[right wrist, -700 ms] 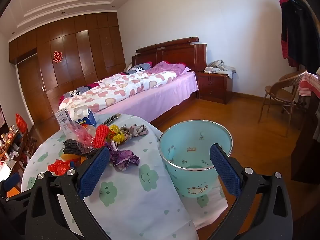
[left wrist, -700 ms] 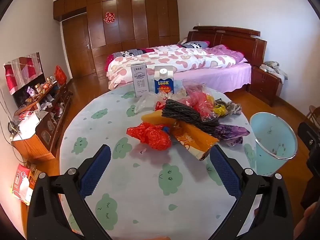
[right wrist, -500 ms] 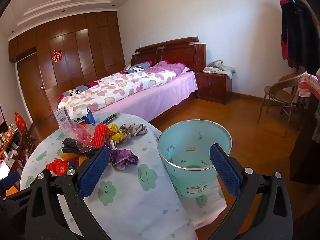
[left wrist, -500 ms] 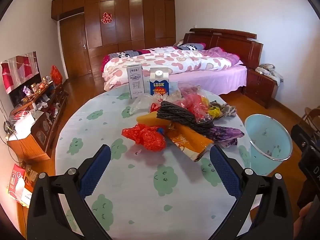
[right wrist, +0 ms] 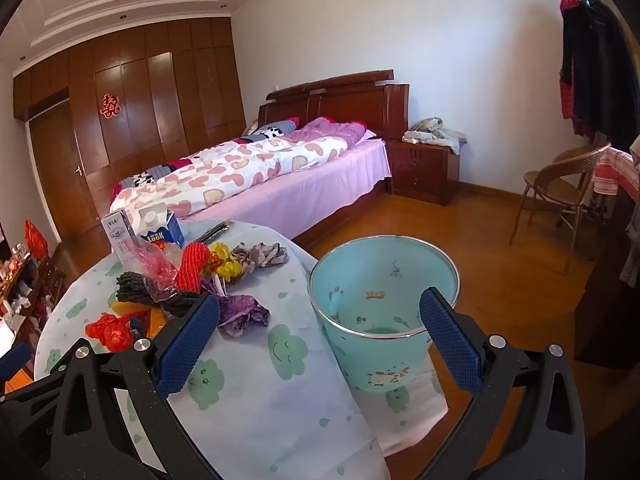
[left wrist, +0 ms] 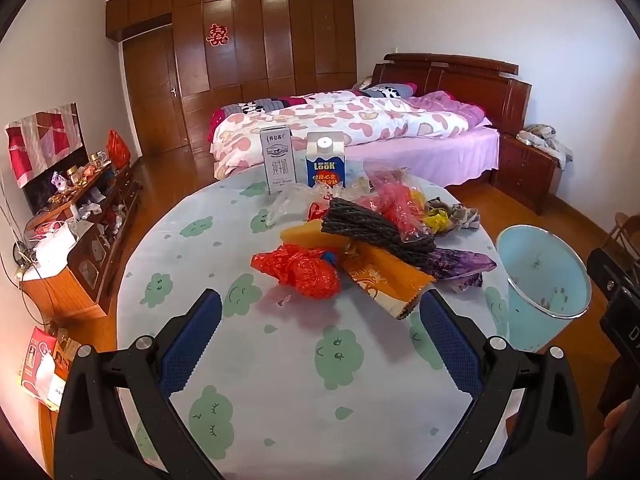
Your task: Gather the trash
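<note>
Trash lay heaped near the middle of the round worktop: a crumpled red plastic bag nearest the left gripper, an orange snack wrapper touching it, a bundle of dark twisted strips on top, a purple wrapper toward the bin side, and pink, yellow and grey scraps behind. Two cartons, a white milk carton and a blue carton, stood upright at the far edge. The pale blue bin stood just beside the worktop on the floor and, as far as its inside showed, held little or nothing. The left gripper's fingers were spread wide with nothing between them, short of the red bag. The right gripper likewise had its fingers spread and empty, pointed toward the bin's rim. Judging by this, the collecting had hardly begun; nearly the whole pile remained to be moved into the bin.
</note>
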A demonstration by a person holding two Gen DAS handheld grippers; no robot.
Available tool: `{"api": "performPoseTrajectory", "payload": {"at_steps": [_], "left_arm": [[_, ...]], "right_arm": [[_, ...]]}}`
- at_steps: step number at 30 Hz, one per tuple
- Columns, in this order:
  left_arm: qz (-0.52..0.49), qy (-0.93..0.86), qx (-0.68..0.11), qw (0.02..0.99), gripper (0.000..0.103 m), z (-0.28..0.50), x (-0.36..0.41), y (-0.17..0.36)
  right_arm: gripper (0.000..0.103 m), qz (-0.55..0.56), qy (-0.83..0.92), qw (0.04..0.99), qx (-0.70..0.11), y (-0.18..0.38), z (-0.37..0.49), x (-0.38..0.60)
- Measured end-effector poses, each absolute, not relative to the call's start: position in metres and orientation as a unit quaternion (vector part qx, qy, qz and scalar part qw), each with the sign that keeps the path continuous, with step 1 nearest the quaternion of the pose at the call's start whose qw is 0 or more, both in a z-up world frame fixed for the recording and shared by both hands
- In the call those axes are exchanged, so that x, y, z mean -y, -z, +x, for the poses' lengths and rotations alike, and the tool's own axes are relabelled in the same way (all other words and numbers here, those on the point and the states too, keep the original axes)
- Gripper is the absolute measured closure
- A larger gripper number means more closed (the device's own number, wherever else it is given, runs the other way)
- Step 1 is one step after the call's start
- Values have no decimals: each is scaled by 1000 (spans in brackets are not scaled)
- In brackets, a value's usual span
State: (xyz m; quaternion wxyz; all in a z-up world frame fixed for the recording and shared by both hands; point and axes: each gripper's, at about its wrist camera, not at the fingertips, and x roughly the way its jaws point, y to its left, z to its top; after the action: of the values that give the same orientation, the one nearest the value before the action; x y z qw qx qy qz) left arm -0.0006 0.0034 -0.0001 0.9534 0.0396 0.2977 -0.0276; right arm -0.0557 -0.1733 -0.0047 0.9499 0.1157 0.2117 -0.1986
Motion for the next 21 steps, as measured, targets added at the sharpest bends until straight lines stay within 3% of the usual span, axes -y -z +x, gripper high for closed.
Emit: {"api": "performPoseTrajectory", "payload": {"at_steps": [21], "left_arm": [[39, 31, -291, 956, 6, -5, -3, -5]], "right_arm": [[5, 120, 196, 947, -222, 7, -54, 173]]}}
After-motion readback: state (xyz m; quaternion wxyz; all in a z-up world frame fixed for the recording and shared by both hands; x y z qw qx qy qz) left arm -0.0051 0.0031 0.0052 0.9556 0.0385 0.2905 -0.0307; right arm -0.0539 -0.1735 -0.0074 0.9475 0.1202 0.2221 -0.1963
